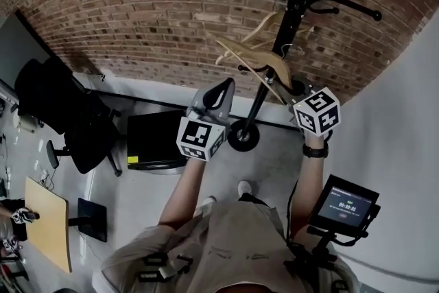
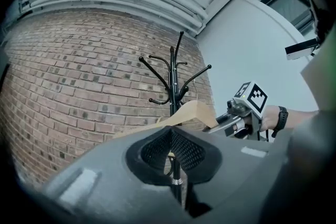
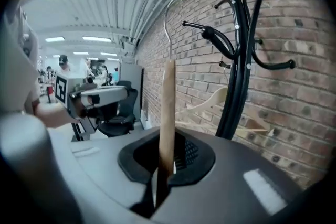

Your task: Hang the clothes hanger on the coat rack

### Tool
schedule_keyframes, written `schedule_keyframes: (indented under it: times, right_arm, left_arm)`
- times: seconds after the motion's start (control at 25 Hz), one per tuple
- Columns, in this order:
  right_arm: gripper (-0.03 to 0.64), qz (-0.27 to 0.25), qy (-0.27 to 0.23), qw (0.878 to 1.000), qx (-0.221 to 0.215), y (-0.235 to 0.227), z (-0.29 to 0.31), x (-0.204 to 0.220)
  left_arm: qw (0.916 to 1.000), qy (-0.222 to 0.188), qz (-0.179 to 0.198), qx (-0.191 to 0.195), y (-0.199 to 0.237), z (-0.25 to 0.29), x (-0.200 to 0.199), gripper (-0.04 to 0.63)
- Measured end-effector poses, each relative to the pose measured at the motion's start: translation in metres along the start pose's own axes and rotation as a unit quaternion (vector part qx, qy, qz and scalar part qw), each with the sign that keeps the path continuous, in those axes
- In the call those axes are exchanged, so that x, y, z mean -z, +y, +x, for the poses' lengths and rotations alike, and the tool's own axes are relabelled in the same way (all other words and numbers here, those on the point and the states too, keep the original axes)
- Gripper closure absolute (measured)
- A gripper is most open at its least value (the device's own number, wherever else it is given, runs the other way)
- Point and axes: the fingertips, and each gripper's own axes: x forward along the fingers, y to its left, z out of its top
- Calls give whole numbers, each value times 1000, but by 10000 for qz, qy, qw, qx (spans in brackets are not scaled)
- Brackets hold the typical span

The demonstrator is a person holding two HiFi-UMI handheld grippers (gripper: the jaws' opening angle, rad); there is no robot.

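A black coat rack (image 1: pixel 296 7) stands against the brick wall, and one pale wooden hanger (image 1: pixel 259 29) hangs on it. My right gripper (image 1: pixel 296 94) is shut on a second wooden clothes hanger (image 1: pixel 255 60), raised close to the rack's pole. In the right gripper view this held hanger (image 3: pixel 167 113) rises edge-on from between the jaws of my right gripper (image 3: pixel 167 165). Its metal hook (image 3: pixel 169 13) sits just left of the rack's arms (image 3: pixel 231 39). My left gripper (image 1: pixel 221 94) is left of the pole, shut and empty. Its own view looks past my left gripper (image 2: pixel 170 136) at the rack (image 2: pixel 172 81) and the held hanger (image 2: pixel 191 113).
The rack's round base (image 1: pixel 243 136) sits on the floor ahead of the person's feet. A black box (image 1: pixel 154 141) and a black office chair (image 1: pixel 65 113) stand to the left, with a wooden board (image 1: pixel 48 223) nearer. A small screen device (image 1: pixel 343 206) is at the person's right side.
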Motion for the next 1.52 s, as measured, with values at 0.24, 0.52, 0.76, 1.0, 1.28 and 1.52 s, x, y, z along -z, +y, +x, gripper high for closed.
schedule_keyframes:
  times: [0.24, 0.52, 0.76, 1.0, 1.28, 1.52]
  right_arm:
    - [604, 259, -348, 9964, -729, -32, 29, -15]
    - [606, 503, -434, 9927, -1010, -34, 56, -6]
    - [609, 692, -622, 9895, -1104, -25, 51, -11]
    - [607, 1191, -633, 9879, -760, -24, 45, -32]
    - [462, 598, -469, 9893, 1249, -83, 43, -2]
    - [379, -862, -199, 9296, 3578, -5, -72, 7]
  left_arm:
    - [9995, 196, 56, -252, 11, 21, 19, 595]
    - [9983, 308, 206, -459, 28, 14, 17, 595]
    - [9981, 252, 232, -503, 38, -2, 11, 595]
    - [9996, 64, 195, -198, 36, -44, -8, 595]
    - [9999, 106, 14, -86, 38, -36, 1, 595]
    - [9954, 112, -561, 766, -10, -91, 14, 595]
